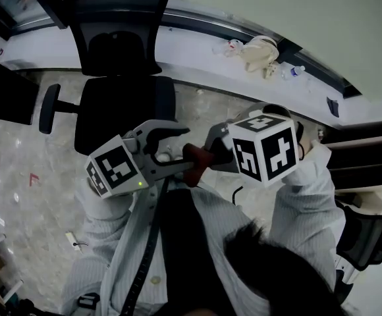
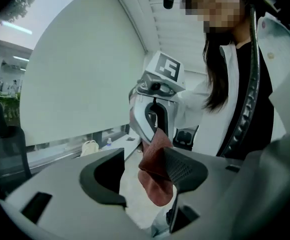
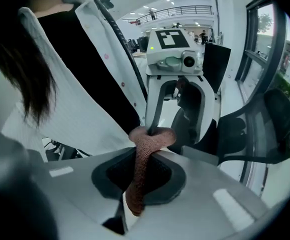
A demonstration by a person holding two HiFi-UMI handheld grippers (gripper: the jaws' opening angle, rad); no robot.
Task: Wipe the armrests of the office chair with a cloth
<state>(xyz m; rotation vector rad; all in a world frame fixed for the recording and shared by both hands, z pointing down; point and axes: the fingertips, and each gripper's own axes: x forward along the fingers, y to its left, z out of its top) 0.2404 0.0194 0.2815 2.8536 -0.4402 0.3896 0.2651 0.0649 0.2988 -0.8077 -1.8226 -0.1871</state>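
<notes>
A black office chair (image 1: pixel 122 104) stands ahead on the floor, one armrest (image 1: pixel 48 108) showing at its left. In front of the person's chest, my right gripper (image 1: pixel 207 155) is shut on a red cloth (image 1: pixel 194 166); in the right gripper view the cloth (image 3: pixel 137 184) hangs down between the closed pads of that gripper (image 3: pixel 140 176). My left gripper (image 1: pixel 176 147) faces it with its jaws wide open. In the left gripper view the cloth (image 2: pixel 155 181) drapes against the right finger (image 2: pixel 185 169) of that open gripper (image 2: pixel 145 176), unpinched.
A window ledge runs behind the chair, with a beige bag (image 1: pixel 260 51) and a small bottle (image 1: pixel 295 71) on it. A dark desk (image 1: pixel 6 94) is at the left. Another black chair (image 1: pixel 365 239) stands at the lower right, close to the person.
</notes>
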